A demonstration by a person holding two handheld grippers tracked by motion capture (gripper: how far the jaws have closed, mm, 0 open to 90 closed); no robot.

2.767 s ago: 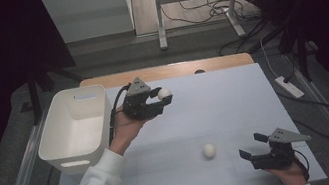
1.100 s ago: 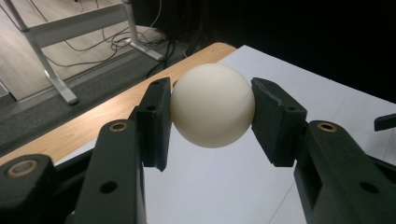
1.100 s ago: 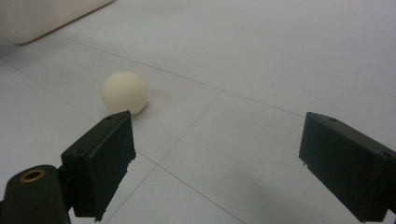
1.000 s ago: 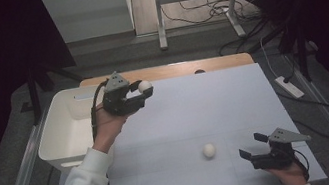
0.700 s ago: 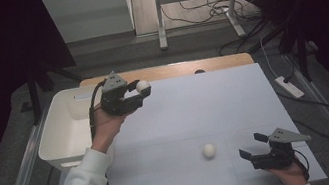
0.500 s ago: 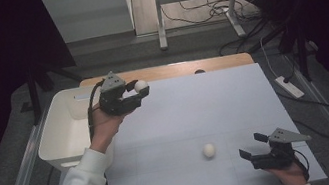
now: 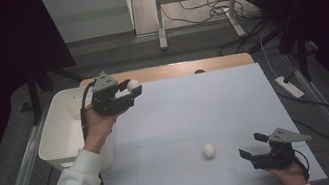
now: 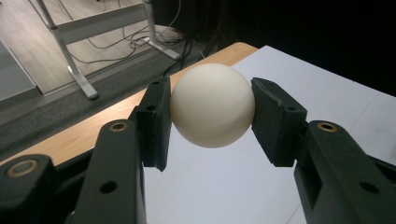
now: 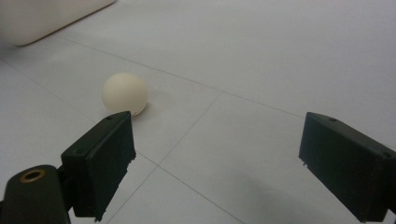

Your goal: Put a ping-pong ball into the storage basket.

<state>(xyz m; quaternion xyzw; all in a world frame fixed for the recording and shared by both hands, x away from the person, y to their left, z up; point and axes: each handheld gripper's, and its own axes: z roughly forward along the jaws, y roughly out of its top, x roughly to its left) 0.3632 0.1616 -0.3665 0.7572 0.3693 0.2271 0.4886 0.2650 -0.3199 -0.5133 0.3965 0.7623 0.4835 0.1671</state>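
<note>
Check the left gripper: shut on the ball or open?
Shut on it. The left gripper has both pads pressed against the ball, held clear of the table.

balls: 2 (image 7: 133,84) (image 7: 208,150) | bins: 1 (image 7: 61,140) | claws: 2 (image 7: 133,91) (image 7: 251,146) | tables: 1 (image 7: 205,106)

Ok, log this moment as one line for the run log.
left gripper: shut on white ball, beside white plastic bin | right gripper: open, near second white ball on table

A smooth cream ball (image 8: 212,105) is clamped above the table's far left corner; a second ball (image 7: 208,150) is seen near the near edge.
</note>
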